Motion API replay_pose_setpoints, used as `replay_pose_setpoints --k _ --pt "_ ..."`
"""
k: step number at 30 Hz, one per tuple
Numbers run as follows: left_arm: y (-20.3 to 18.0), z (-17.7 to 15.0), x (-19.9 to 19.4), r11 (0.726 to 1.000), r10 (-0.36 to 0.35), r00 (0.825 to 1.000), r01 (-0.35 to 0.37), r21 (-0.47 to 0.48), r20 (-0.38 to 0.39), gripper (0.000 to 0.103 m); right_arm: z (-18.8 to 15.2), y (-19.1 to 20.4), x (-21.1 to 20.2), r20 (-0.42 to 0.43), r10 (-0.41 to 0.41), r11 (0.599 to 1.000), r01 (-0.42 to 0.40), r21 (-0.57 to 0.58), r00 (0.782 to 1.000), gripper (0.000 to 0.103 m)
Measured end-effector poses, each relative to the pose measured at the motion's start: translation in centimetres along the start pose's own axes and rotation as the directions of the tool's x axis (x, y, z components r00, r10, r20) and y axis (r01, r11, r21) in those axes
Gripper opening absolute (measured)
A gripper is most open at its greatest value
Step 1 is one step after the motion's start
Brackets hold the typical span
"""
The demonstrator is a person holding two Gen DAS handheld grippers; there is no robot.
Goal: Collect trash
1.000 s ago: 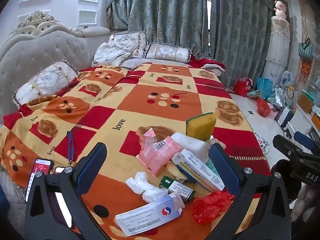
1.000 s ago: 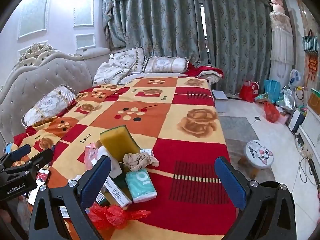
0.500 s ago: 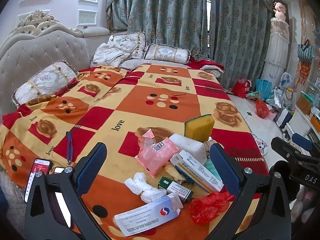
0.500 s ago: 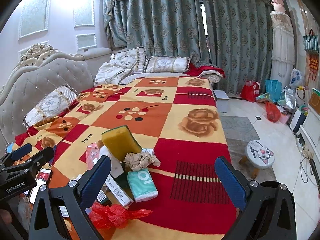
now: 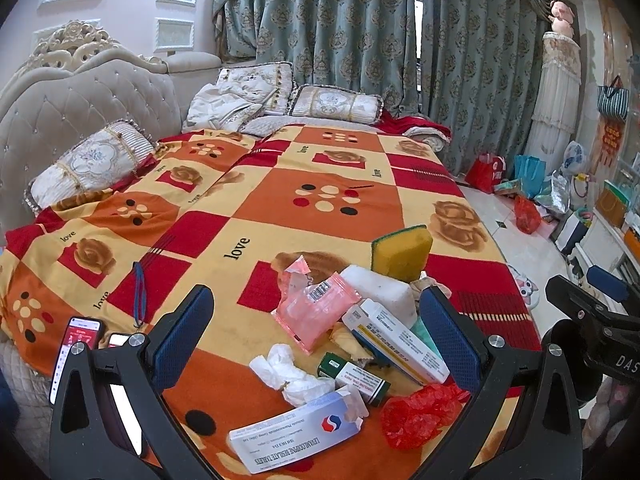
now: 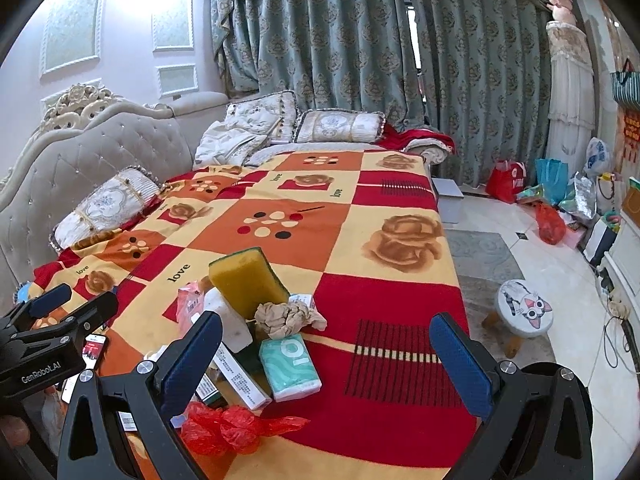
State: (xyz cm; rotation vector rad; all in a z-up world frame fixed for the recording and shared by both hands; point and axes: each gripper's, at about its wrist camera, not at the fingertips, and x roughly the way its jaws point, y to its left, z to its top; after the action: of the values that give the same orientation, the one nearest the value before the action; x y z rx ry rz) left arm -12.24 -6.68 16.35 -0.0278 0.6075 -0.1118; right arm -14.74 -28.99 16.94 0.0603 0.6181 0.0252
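A pile of trash lies at the near end of the bed: a red plastic bag (image 5: pixel 416 414), a white medicine box (image 5: pixel 296 438), crumpled tissue (image 5: pixel 290 374), a pink packet (image 5: pixel 318 310), a long white box (image 5: pixel 400 346), a yellow sponge (image 5: pixel 402 254) and a green tissue pack (image 6: pixel 289 368). A brown crumpled wad (image 6: pixel 286 318) shows in the right wrist view. My left gripper (image 5: pixel 316 340) is open above the pile. My right gripper (image 6: pixel 326 364) is open to the right of it, over the red bag (image 6: pixel 236 430).
Two phones (image 5: pixel 74 354) lie at the bed's left near corner. A blue strap (image 5: pixel 139 294) lies on the blanket. Pillows (image 5: pixel 92 162) line the headboard. A cat-face stool (image 6: pixel 524 314) and bags (image 6: pixel 550 224) stand on the floor to the right.
Both views have shifted slightly; the pile sits a little lower and closer in the right wrist view. Both grippers stay open and empty.
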Motion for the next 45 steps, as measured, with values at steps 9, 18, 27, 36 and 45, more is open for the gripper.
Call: replay_pose_setpoints --k 9,18,27,36,45 --pt "0.5 0.0 0.2 1.0 0.011 1.0 -0.011 -0.007 0.001 0.102 -0.1 0.3 0.0 -0.031 0.016 1.0 -0.016 -0.007 0.999 0.103" --pt "0.8 -0.1 0.8 1.0 0.015 1.0 -0.016 -0.013 -0.015 0.102 -0.4 0.0 0.5 -0.051 0.007 0.999 -0.009 -0.035 0.999 0.103" --pt "0.9 -0.3 1.1 1.0 0.025 0.999 -0.026 -0.018 -0.026 0.102 -0.7 -0.1 0.8 -0.068 0.037 0.999 -0.037 -0.006 0.997 0.103" --pt "1.3 -0.6 1.5 0.999 0.036 0.999 -0.036 -0.021 -0.035 0.102 -1.1 0.1 1.4 -0.075 0.049 0.999 -0.05 -0.011 0.996 0.103" --pt "1.8 -0.9 1.7 0.999 0.048 0.998 -0.049 -0.024 -0.044 0.102 -1.5 0.1 1.8 -0.087 0.066 0.998 -0.067 -0.005 0.994 0.103"
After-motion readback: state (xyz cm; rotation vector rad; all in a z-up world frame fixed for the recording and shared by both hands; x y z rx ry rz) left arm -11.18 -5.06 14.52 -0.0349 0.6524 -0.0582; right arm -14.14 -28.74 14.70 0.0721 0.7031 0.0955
